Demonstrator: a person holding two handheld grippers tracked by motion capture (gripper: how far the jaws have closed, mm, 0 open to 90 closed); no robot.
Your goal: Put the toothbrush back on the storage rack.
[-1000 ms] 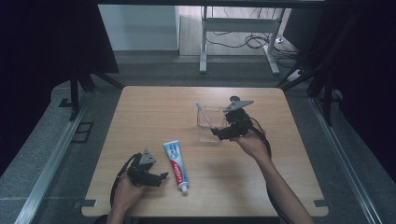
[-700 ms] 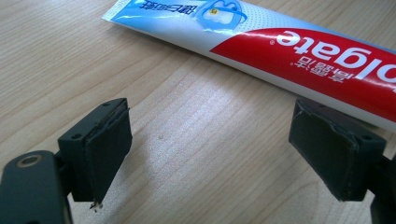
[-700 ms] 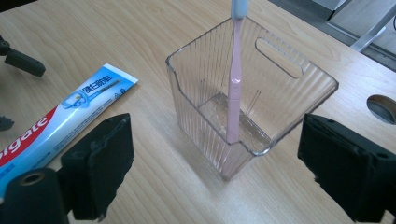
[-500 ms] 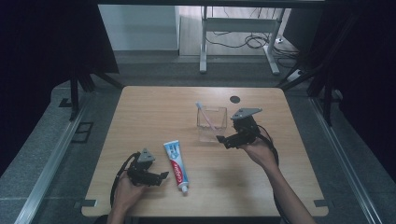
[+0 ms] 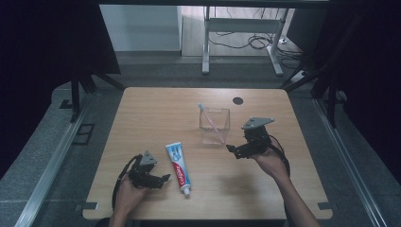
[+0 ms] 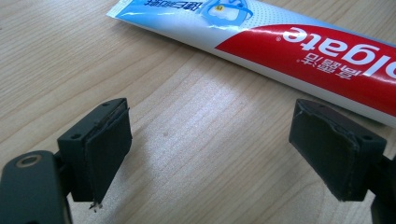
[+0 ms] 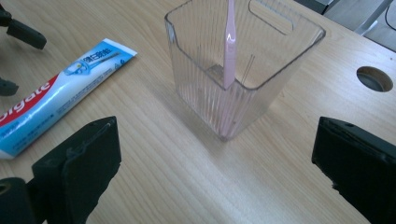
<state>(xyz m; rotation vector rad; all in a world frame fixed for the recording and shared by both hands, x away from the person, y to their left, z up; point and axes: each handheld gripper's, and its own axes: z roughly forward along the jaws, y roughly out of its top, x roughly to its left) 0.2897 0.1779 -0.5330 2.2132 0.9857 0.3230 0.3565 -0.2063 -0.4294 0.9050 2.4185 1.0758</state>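
Your right gripper (image 5: 231, 150) has just been opening, nothing between its jaws, released beside the clear ribbed plastic cup (image 7: 243, 70); the pink toothbrush (image 7: 229, 42) leans inside it. That step looks finished. Your left gripper (image 6: 212, 154) is spread wide and empty, with the red-white-blue toothpaste tube (image 6: 299, 44) lying on the wooden counter (image 5: 151, 118) at its one o'clock. Next, probably, straddle the tube squarely before closing.
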